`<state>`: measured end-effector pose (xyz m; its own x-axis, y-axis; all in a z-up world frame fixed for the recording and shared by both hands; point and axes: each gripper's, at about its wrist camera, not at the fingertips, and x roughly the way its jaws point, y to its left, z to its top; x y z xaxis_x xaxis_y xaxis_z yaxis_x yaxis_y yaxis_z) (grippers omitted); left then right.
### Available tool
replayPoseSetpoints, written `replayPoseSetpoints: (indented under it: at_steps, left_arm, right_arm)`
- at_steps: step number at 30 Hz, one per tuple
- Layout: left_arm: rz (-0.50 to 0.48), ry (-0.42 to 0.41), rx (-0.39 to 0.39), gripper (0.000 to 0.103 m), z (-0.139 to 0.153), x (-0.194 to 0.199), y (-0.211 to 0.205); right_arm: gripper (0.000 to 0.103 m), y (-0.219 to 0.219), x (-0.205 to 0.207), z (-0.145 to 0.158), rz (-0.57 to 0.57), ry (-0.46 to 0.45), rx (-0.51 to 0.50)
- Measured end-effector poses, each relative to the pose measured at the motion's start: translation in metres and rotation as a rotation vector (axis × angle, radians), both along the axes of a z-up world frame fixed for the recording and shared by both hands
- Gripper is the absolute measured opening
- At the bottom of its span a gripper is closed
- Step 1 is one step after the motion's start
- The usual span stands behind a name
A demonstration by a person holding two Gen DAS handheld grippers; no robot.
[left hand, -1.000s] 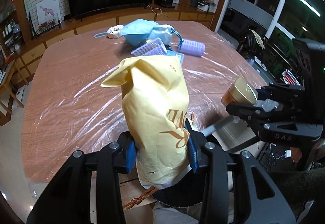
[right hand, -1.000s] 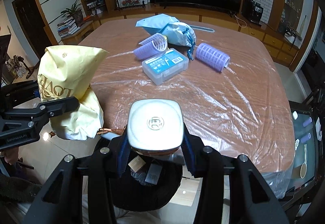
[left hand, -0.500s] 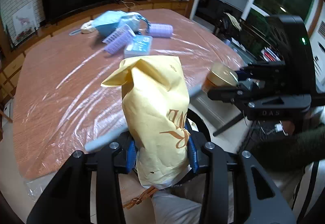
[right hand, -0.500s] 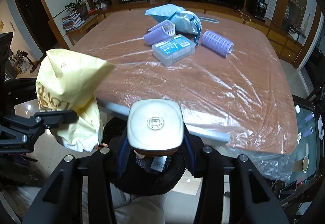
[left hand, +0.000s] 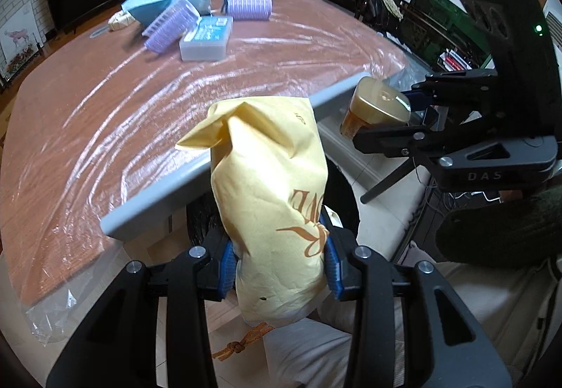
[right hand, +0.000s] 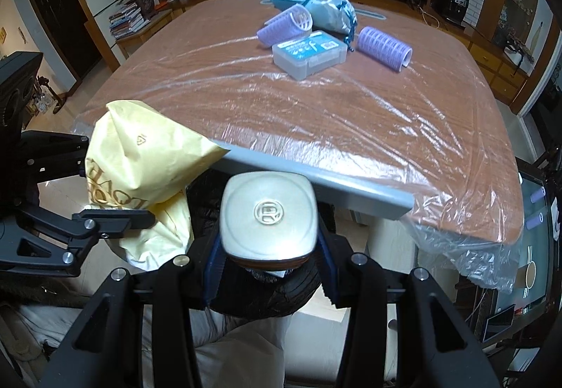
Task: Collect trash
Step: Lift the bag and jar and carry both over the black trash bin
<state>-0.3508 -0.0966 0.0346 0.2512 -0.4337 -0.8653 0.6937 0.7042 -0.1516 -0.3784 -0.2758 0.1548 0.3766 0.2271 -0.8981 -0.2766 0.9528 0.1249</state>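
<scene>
My left gripper (left hand: 279,266) is shut on a crumpled yellow paper bag (left hand: 270,198) with gold lettering, held upright off the table's near edge; the bag also shows in the right wrist view (right hand: 140,170). My right gripper (right hand: 268,265) is shut on an amber jar with a cream-gold cap (right hand: 268,214); the jar shows in the left wrist view (left hand: 376,110) to the right of the bag. Both hang over a black trash bin (right hand: 260,296) below the table edge, mostly hidden.
The brown table (right hand: 316,99) is covered in clear plastic film. At its far side lie a light blue bag (right hand: 312,6), two purple hair rollers (right hand: 384,43) and a clear plastic box (right hand: 309,52). A TV stands behind.
Both grippers have pulled back from over the table to beyond its near edge, still holding the bag and the jar. The black bin has come under them.
</scene>
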Motion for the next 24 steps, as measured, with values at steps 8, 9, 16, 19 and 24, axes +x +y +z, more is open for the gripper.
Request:
replayPoseSetpoints:
  at_steps: [8,9,16,19,24]
  left_arm:
    - [0.006,0.039,0.028,0.042,-0.020,0.003,-0.003]
    - [0.008,0.041,0.033,0.042,-0.023,0.004,-0.003]
    - [0.018,0.065,0.058,0.042,-0.039,0.006,-0.004]
    - [0.026,0.074,0.069,0.042,-0.045,0.007,-0.005]
    - [0.029,0.089,0.090,0.042,-0.057,0.009,-0.007]
  right_arm:
    - [0.045,0.001,-0.005,-0.015,-0.003,0.034,-0.008]
    - [0.045,0.001,-0.005,-0.017,-0.004,0.038,-0.009]
    - [0.045,0.003,-0.005,-0.029,0.003,0.063,-0.024]
    - [0.045,0.004,-0.005,-0.035,0.009,0.070,-0.032]
    - [0.045,0.008,0.000,-0.043,0.020,0.077,-0.041]
